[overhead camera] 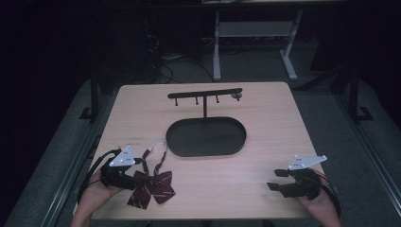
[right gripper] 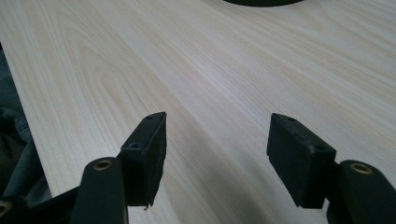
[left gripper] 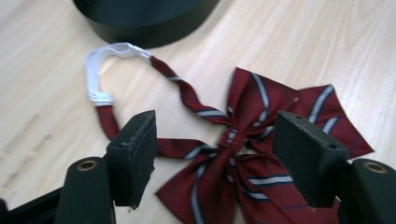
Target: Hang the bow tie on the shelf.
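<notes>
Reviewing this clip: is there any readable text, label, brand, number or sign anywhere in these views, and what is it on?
No text can be read.
Faint dark marks on the light wooden table, just beyond the left gripper: too small and blurred to read.
Dark-red striped bow tie, black oval tray stand, right gripper: no lettering visible.

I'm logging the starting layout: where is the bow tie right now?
The bow tie lies flat at the table's near left edge in the high view, between the open jaws of the left gripper, just short of the black tray.
</notes>
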Tool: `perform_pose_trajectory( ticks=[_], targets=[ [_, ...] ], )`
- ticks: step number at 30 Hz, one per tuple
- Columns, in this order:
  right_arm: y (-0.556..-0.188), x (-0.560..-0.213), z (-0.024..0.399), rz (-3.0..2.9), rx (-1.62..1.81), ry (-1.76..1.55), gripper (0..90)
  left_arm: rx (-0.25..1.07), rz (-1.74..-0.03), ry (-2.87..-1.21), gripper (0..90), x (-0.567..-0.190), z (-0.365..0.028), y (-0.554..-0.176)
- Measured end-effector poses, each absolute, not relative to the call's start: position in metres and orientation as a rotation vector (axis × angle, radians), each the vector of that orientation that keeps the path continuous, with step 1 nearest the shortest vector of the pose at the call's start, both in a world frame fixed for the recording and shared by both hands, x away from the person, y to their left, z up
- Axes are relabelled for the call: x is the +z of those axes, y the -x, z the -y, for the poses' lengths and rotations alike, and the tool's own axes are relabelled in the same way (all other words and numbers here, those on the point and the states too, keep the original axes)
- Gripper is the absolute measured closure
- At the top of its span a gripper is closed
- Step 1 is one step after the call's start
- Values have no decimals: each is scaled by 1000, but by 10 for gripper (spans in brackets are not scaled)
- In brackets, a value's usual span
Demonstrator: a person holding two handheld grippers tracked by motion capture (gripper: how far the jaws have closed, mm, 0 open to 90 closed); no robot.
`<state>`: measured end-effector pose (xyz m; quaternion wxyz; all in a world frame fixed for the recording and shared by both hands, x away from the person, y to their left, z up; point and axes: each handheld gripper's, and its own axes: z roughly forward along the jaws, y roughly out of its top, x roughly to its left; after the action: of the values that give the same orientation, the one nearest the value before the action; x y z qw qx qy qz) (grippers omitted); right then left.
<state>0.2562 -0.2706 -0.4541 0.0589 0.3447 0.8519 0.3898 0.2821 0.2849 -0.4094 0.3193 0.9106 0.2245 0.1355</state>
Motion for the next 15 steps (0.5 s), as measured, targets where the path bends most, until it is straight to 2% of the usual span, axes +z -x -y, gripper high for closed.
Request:
perform_pose_trajectory(
  ticks=[15],
  targets=[
    [-255,-452,269,-2582,1168,-1041,373,292,-669,-2443,405,-412,-296,-328]
  ],
)
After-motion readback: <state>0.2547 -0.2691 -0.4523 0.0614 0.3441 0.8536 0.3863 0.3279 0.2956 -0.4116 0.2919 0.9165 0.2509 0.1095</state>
